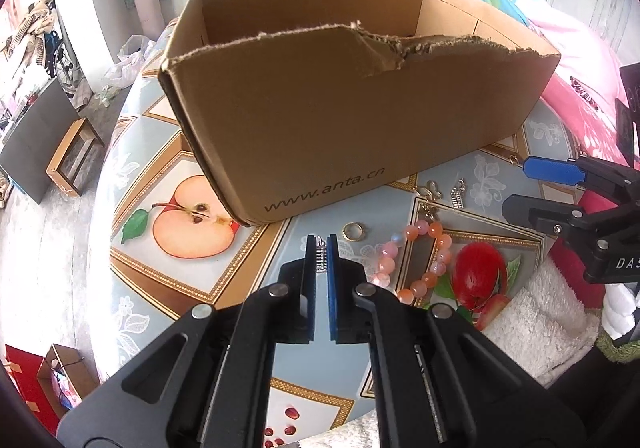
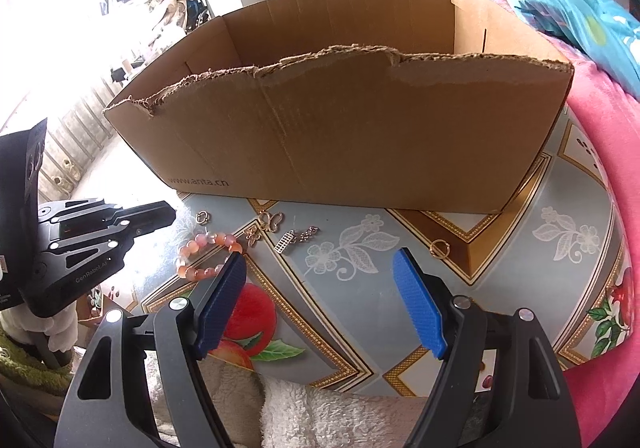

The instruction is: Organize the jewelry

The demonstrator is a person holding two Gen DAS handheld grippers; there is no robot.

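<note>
- A brown cardboard box (image 1: 352, 120) with a torn top edge stands open on the tabletop (image 1: 140, 152), filling the upper middle of both views; only bare inner walls show, and its floor is hidden behind the near wall.
- The left gripper (image 1: 321, 248), at lower centre of the left wrist view, has its jaws nearly together, pinching a small silver earring (image 1: 321, 257) between the blue pads, just in front of the box.
- To the right of it in that view a gold ring (image 1: 353, 231) lies on the tabletop, close to a bracelet (image 1: 416, 260) of pink and orange beads.
- Beyond the bracelet, near the foot of the box, lie a gold butterfly charm (image 1: 430, 190) and another silver earring (image 1: 458, 196).
- The right gripper (image 2: 320, 268) hangs over the tabletop with its jaws wide and nothing between them.
- In the right wrist view a second gold ring (image 2: 439, 249) lies alone, right of centre and just beyond the right blue pad.
- A white towel (image 2: 340, 416) lies at the near edge.
</note>
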